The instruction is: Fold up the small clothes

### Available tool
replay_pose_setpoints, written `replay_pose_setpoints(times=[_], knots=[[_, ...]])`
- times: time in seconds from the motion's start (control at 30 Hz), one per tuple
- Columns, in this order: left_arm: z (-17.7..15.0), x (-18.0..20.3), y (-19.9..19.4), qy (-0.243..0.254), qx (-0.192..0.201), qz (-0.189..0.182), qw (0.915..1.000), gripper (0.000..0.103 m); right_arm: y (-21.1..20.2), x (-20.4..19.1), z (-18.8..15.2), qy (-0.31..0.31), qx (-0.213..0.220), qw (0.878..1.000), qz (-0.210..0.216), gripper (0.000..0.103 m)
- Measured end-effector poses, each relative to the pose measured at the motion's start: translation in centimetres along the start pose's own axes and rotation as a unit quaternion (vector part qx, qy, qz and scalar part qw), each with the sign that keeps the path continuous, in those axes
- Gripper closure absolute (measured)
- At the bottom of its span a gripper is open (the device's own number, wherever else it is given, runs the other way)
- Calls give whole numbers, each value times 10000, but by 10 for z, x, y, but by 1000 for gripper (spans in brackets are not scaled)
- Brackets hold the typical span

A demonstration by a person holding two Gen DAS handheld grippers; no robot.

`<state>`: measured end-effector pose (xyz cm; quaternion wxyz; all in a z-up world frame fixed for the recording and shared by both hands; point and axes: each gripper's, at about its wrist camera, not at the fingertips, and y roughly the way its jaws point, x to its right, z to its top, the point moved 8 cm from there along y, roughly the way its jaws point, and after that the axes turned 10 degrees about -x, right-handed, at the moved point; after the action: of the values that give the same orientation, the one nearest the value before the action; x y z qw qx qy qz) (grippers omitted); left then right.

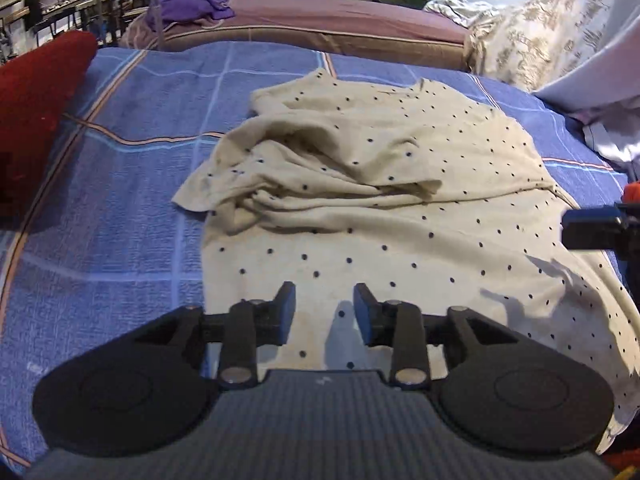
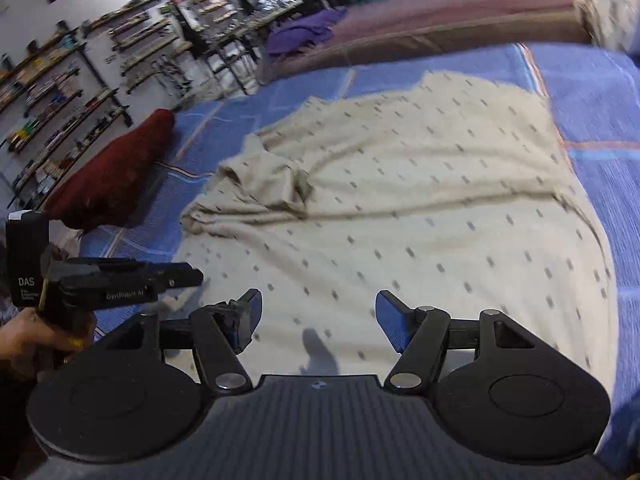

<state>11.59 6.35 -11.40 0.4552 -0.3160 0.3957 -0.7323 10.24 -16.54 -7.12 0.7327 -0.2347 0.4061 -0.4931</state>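
A cream garment with small dark dots point(image 1: 380, 208) lies on the blue checked bedspread point(image 1: 120, 208), its left sleeve bunched and folded over the body. My left gripper point(image 1: 325, 300) is open and empty, just above the garment's near hem. In the right wrist view the same garment point(image 2: 400, 200) is spread out, with the crumpled sleeve point(image 2: 260, 184) at its left. My right gripper point(image 2: 319, 308) is open wide and empty over the near part of the cloth. The left gripper point(image 2: 120, 280) shows at the left of that view, held by a hand.
A dark red cushion point(image 1: 36, 112) lies at the bed's left edge and also shows in the right wrist view point(image 2: 116, 176). A mauve mattress point(image 1: 340, 24) with a purple cloth point(image 1: 192, 6) lies behind. A patterned pillow point(image 1: 540, 28) is at the back right. Shelves point(image 2: 80, 92) line the wall.
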Motion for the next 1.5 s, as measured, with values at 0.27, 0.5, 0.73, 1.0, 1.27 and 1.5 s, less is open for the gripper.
replay_pose_setpoints(times=[0.27, 0.5, 0.73, 1.0, 1.27, 1.5], knots=[[-23, -1, -27, 173, 124, 549, 9983, 25, 110, -111, 100, -3168, -281, 9473, -376, 4], [-38, 0, -33, 248, 176, 914, 9953, 5, 212, -137, 130, -3927, -1097, 9093, -834, 4], [-41, -1, -31, 291, 118, 916, 9953, 4, 201, -140, 142, -3602, -953, 9262, -577, 100], [-36, 3, -29, 196, 96, 919, 9955, 2, 56, -82, 204, -1856, 1007, 9764, -446, 103], [-28, 16, -31, 246, 124, 963, 9950, 0, 94, -88, 139, -2893, -447, 9558, -268, 49], [-45, 3, -33, 146, -27, 979, 9951, 0, 183, -148, 113, -4563, -1420, 8781, -219, 24]])
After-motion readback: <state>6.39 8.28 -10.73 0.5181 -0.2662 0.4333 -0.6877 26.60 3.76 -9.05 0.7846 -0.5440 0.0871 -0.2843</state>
